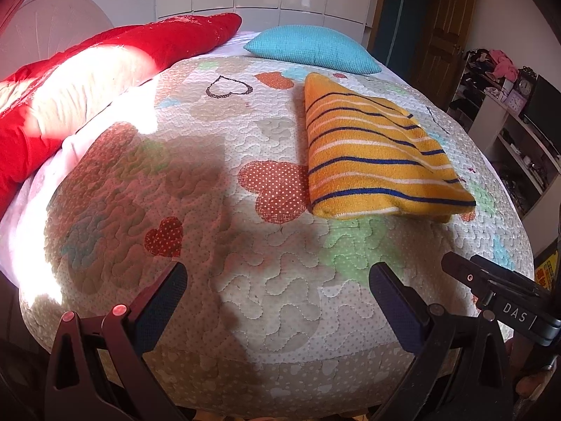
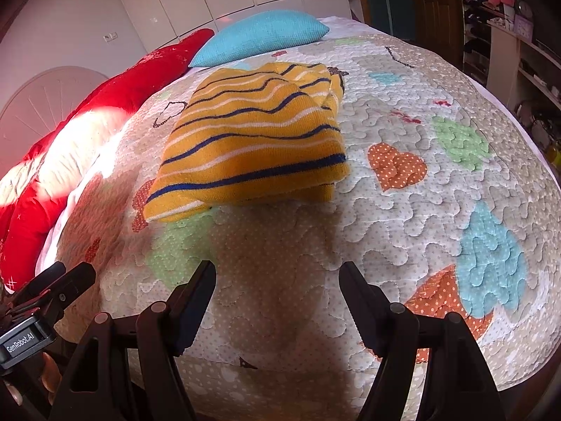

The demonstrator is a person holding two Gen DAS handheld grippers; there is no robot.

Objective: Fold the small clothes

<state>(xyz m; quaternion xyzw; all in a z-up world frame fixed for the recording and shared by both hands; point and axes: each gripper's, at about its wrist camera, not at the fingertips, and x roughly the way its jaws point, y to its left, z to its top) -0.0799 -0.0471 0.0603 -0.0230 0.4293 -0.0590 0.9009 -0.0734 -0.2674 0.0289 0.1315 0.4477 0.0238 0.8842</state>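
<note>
A yellow garment with dark blue and white stripes [image 1: 378, 154] lies folded into a thick rectangle on the quilted bedspread [image 1: 245, 245]. In the right wrist view the same folded garment [image 2: 252, 144] rests ahead and slightly left of my fingers. My left gripper [image 1: 278, 280] hangs open over the near part of the quilt, below and left of the garment, with nothing between its fingers. My right gripper [image 2: 277, 280] is open too, just short of the garment's near edge, holding nothing. The right gripper's body [image 1: 498, 287] shows at the left wrist view's right edge.
A turquoise pillow [image 1: 312, 47] lies at the head of the bed and a red duvet [image 1: 115, 52] runs along the left side. Shelves with clutter [image 1: 508, 112] stand to the right, past the bed's edge. Bright sunlight falls on the quilt at left.
</note>
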